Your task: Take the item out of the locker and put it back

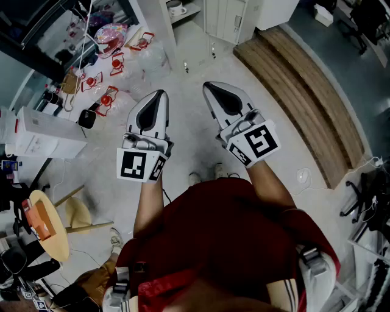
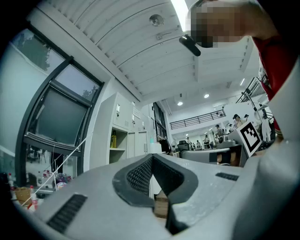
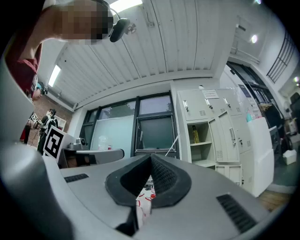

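A bank of white lockers (image 3: 220,131) stands ahead of me, and one compartment has its door open. A yellow bottle (image 3: 195,134) stands upright on that compartment's shelf; the left gripper view shows the bottle (image 2: 113,139) too, far off. In the head view the lockers (image 1: 234,18) lie at the top edge. Both grippers are held out over the floor, well short of the lockers. My left gripper (image 1: 160,95) is shut with nothing in it, its tips meeting. My right gripper (image 1: 208,86) is also shut and empty.
A white mug (image 1: 177,8) sits on an open shelf by the lockers. A long wooden platform (image 1: 304,91) runs along the right. Bagged packages (image 1: 119,64) lie heaped at the left, with a white box (image 1: 42,139) and a round wooden stool (image 1: 52,228) nearer me.
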